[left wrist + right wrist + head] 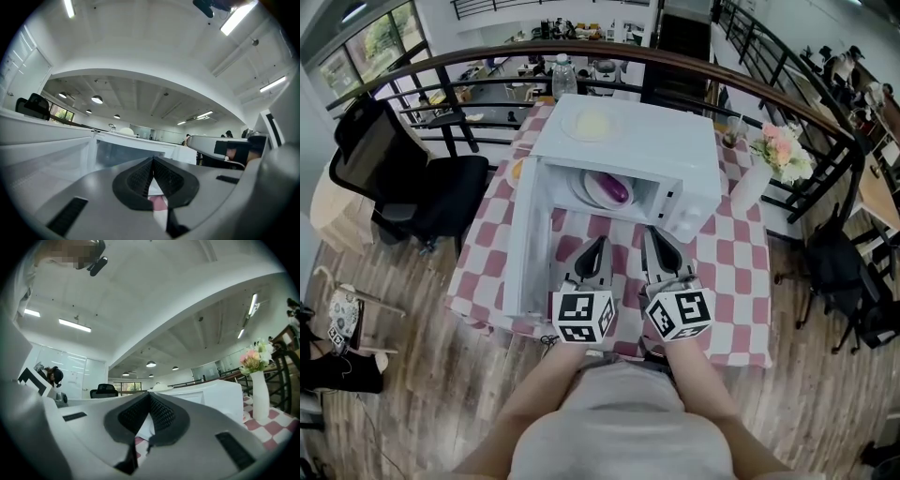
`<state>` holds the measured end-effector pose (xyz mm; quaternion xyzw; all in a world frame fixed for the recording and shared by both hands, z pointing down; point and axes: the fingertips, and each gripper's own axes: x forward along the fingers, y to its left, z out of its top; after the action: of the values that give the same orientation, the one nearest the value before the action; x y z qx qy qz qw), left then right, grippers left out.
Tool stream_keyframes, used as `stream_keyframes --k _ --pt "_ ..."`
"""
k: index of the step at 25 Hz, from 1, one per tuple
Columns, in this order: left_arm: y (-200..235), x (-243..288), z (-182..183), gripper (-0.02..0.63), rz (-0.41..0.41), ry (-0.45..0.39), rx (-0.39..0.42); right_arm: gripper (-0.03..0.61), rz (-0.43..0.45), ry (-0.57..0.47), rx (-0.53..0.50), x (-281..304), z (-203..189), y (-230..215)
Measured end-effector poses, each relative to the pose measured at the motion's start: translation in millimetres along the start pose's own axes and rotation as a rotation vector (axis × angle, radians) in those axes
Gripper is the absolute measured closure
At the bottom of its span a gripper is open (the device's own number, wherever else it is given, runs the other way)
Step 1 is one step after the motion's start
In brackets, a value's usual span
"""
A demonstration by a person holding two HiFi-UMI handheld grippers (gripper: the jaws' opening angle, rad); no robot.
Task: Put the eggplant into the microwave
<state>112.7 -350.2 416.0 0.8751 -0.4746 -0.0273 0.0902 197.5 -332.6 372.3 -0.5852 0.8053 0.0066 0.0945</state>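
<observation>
A purple eggplant (612,187) lies on the white plate (584,190) inside the white microwave (628,141). The microwave door (528,234) stands swung open to the left. My left gripper (593,247) and right gripper (659,242) hover side by side over the checkered tablecloth (733,272), a little in front of the microwave's opening. Both are shut with nothing between their pads. In the left gripper view the left gripper (153,161) points at the microwave (136,150). The right gripper (150,395) faces the microwave (206,397) in its own view.
A white vase of flowers (761,169) stands right of the microwave, and is seen in the right gripper view as a vase (259,399). A bottle (563,79) stands behind the microwave. A black office chair (403,178) sits left of the table, a railing (825,122) curves behind.
</observation>
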Motion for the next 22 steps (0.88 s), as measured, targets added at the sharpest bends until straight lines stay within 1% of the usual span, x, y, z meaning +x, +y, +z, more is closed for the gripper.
stream_keyframes --k 3,6,15,22 --pt "-0.3 -0.5 2.5 0.609 0.001 -0.004 -0.015 0.555 0.004 0.056 -0.049 0.0 -10.8 4.4" --pt "-4.4 0.1 5.4 0.609 -0.008 -0.011 -0.007 0.555 0.005 0.09 -0.074 -1.5 -15.9 5.6" --pt "-19.3 4.2 6.1 0.609 -0.028 -0.017 -0.014 0.555 0.013 0.12 -0.083 -8.7 -20.6 -0.2" --pt "-25.9 9.4 3.8 0.609 -0.022 -0.011 -0.007 0.555 0.025 0.144 -0.08 -10.9 -25.8 -6.6"
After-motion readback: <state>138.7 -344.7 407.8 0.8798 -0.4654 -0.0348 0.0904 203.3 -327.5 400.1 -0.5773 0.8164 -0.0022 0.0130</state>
